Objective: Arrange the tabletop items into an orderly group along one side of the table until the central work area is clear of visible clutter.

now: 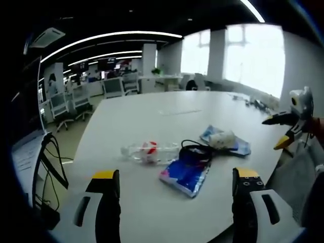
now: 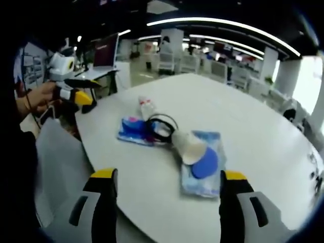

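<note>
Left tongs with black jaws, yellow tips, white housings, right tongs alike, possibly grey clothing.

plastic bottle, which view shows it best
The left gripper view: the plastic bottle lies side-on, its clear body and red label visible. In the right gripper view it lies end-on beyond the black cable.

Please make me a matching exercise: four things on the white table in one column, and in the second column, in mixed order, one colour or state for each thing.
Things:
1. plastic bottle
2. paper cup
3. black cable
4. left tool

Descriptions:
A. coiled in a loop
B. lying on its side, clear, with a red and white label
C. open, holding nothing
D. white, tipped over on a blue packet

Pairs: 1-B, 2-D, 3-A, 4-C
</note>
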Action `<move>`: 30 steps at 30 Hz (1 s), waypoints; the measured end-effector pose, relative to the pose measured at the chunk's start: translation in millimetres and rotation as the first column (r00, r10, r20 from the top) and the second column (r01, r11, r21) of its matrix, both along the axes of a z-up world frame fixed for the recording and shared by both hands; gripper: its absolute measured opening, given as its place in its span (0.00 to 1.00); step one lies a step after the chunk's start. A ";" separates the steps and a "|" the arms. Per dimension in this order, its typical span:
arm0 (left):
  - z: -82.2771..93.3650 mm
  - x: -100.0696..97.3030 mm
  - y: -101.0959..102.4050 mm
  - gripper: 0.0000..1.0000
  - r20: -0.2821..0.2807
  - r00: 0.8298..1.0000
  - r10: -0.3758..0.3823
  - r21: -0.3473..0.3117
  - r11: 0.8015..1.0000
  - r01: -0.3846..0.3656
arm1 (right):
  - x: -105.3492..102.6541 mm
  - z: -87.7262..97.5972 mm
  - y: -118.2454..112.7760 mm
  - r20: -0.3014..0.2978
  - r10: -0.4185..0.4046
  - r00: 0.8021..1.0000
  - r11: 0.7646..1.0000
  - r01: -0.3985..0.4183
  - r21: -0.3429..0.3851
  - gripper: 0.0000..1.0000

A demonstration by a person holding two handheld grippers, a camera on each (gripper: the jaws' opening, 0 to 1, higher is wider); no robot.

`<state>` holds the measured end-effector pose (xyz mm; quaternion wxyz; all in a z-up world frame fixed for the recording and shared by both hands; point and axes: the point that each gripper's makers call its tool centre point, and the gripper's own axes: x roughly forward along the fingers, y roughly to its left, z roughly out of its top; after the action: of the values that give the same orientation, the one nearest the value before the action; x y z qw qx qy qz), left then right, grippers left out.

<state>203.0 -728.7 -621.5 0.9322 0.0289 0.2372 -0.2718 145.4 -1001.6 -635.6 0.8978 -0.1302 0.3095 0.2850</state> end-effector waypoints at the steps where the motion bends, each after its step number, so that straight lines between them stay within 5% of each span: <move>1: -0.3 0.5 -0.3 0.90 -0.003 1.000 0.000 0.000 1.000 0.000 | 1.3 0.0 3.2 -0.002 0.012 1.000 1.000 -0.012 0.000 0.80; 30: -8.3 19.7 -5.9 0.87 -0.017 0.999 -0.040 0.023 0.999 0.041 | 44.9 -3.0 51.4 -0.041 0.162 0.986 0.987 -0.161 0.028 0.77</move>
<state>222.7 -734.6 -629.8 0.9242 0.0422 0.2472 -0.2881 190.4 -950.2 -638.6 0.8664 -0.1378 0.3137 0.3632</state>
